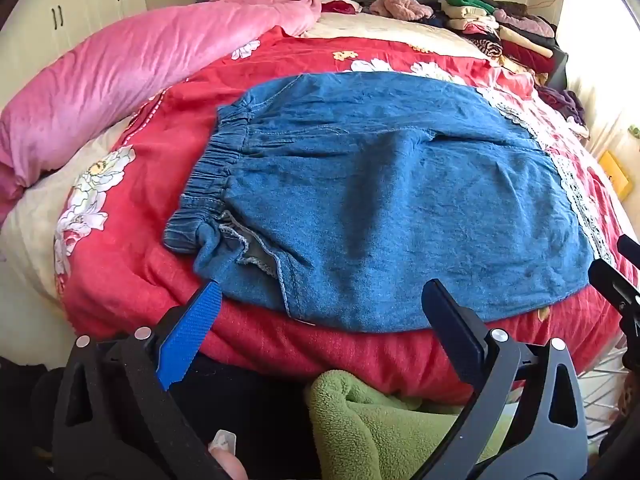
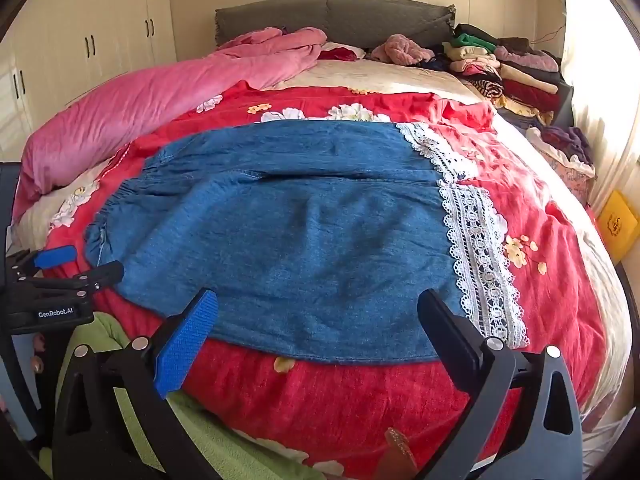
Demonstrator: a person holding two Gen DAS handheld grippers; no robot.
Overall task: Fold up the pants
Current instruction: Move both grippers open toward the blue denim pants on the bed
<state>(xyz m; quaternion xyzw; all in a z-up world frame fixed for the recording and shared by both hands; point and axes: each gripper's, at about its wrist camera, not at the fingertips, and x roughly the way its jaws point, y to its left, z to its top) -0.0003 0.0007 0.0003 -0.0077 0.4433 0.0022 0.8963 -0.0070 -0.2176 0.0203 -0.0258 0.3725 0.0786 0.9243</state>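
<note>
We see the blue denim pants (image 1: 380, 200) spread flat across the red floral quilt (image 1: 132, 280) on the bed, the gathered elastic waistband (image 1: 216, 168) toward the left and the white lace-trimmed hems (image 2: 476, 248) toward the right. We hold the left gripper (image 1: 320, 304) just off the near edge of the pants by the waist end, its jaws wide apart with nothing between them. The right gripper (image 2: 316, 312) hovers at the near edge by the hem end, its jaws likewise wide apart and holding nothing. Whether either fingertip touches the denim we cannot quite tell through the fisheye. A pink duvet (image 1: 120, 72) lies bunched along the left side, and stacks of folded clothes (image 2: 508, 72) sit at the far right by the grey headboard (image 2: 332, 16). Green fleece (image 1: 372, 424) shows beneath the grippers
</note>
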